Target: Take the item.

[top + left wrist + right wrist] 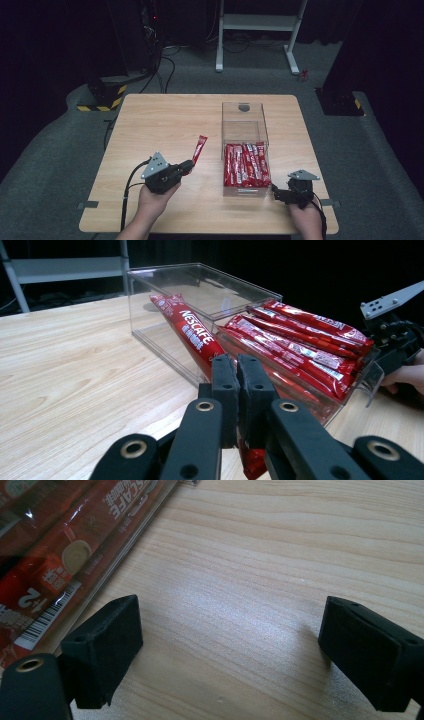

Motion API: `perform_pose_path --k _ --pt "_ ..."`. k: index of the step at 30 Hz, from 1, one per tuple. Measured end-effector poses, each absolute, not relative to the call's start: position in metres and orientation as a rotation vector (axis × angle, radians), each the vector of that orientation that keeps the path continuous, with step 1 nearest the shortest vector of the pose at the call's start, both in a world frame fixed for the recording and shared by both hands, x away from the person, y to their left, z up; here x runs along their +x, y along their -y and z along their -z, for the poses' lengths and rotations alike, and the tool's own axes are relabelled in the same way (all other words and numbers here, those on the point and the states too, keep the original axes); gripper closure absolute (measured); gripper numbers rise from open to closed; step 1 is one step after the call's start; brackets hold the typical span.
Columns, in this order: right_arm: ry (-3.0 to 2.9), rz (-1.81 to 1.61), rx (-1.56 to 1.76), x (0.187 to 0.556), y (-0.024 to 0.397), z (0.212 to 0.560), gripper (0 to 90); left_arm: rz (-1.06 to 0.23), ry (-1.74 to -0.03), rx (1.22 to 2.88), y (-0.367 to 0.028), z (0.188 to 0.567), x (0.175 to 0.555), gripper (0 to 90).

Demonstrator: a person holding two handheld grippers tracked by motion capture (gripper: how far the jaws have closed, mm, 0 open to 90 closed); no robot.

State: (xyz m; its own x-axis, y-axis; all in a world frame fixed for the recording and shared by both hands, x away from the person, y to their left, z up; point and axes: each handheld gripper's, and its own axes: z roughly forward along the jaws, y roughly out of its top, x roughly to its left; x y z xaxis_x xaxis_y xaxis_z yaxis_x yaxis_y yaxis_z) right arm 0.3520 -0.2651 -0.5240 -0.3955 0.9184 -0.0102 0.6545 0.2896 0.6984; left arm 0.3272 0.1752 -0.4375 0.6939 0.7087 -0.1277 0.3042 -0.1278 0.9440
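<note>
your left claw [189, 166] is pinching 1 slim red nescafé stick sachet [199, 148] by its lower end, the sachet slanting up clear of the pale wooden surface [150, 120], just left of the clear plastic box [244, 131]. the step in hand looks like carrying this sachet across to the row of red sachets [246, 165] in the box's open front tray. the next move calls for lining it up parallel with that row before letting go. your right claw [276, 192] rests spread, holding nothing, low over the surface by the tray's near right corner; both forearms enter from below.
</note>
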Motion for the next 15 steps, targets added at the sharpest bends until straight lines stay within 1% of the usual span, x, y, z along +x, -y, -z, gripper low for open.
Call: perform_pose_path --k 15 --pt "-2.159 -0.87 1.404 0.352 0.265 0.524 10.2 -0.473 -0.871 1.709 -0.192 0.442 0.336 87.3"
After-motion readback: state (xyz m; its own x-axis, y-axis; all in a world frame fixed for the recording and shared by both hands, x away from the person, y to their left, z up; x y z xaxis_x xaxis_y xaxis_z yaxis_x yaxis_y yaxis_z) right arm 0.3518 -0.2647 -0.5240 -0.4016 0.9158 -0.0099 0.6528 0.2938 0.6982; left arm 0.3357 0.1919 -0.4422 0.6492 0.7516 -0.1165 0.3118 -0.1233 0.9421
